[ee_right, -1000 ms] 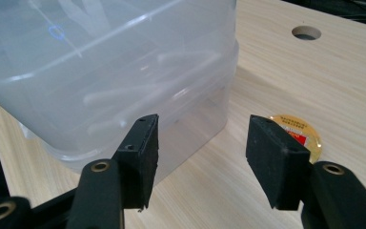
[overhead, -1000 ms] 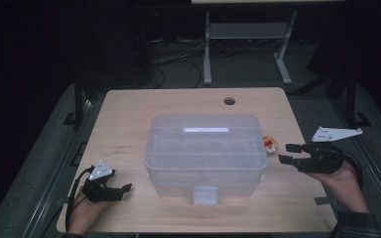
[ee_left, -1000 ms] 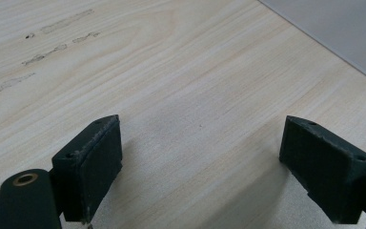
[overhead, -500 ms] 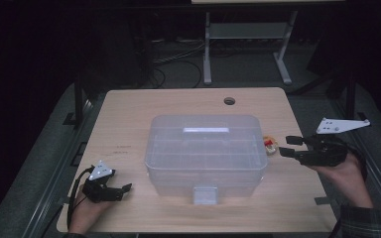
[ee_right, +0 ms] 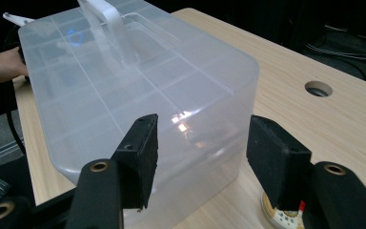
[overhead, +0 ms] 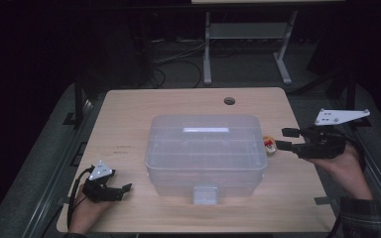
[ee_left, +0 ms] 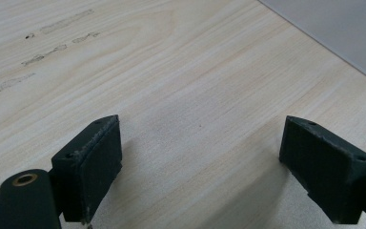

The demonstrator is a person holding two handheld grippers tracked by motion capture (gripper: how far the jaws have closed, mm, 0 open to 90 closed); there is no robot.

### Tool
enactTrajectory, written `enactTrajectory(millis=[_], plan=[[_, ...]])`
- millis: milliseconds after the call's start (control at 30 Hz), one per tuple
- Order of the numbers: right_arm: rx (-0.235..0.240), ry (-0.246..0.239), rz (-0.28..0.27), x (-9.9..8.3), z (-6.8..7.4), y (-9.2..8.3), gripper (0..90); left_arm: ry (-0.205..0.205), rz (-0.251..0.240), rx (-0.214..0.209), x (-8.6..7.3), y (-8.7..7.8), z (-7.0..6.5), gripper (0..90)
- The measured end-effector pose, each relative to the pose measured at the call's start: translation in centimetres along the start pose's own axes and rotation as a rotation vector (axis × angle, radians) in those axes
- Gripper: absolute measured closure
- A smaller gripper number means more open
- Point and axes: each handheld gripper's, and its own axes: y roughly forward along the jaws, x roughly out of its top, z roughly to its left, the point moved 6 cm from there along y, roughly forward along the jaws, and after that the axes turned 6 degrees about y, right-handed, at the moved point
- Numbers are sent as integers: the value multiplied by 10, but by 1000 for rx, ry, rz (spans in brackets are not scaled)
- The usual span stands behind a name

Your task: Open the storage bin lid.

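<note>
Clear plastic storage box [overhead: 206, 151] with a lid and white handle [ee_right: 106, 19], at the middle of the wooden desk [overhead: 129, 114]. A small round object [overhead: 270, 146] with red markings lies on the desk touching or just beside the box's right side. Right gripper [overhead: 284, 139], held above the desk, points at that side of the box, jaws open and empty. Left gripper [overhead: 127, 189] rests low near the desk's front left corner, well apart from the box, jaws open wide over bare wood.
</note>
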Motion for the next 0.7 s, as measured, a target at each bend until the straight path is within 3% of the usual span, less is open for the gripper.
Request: enactTrajectory(millis=[300, 700], plan=[[41, -14, 4, 12, 7, 11, 458, 0, 1, 0, 0, 0, 0, 136], [100, -86, 1, 27, 21, 28, 472, 0, 1, 0, 0, 0, 0, 136]])
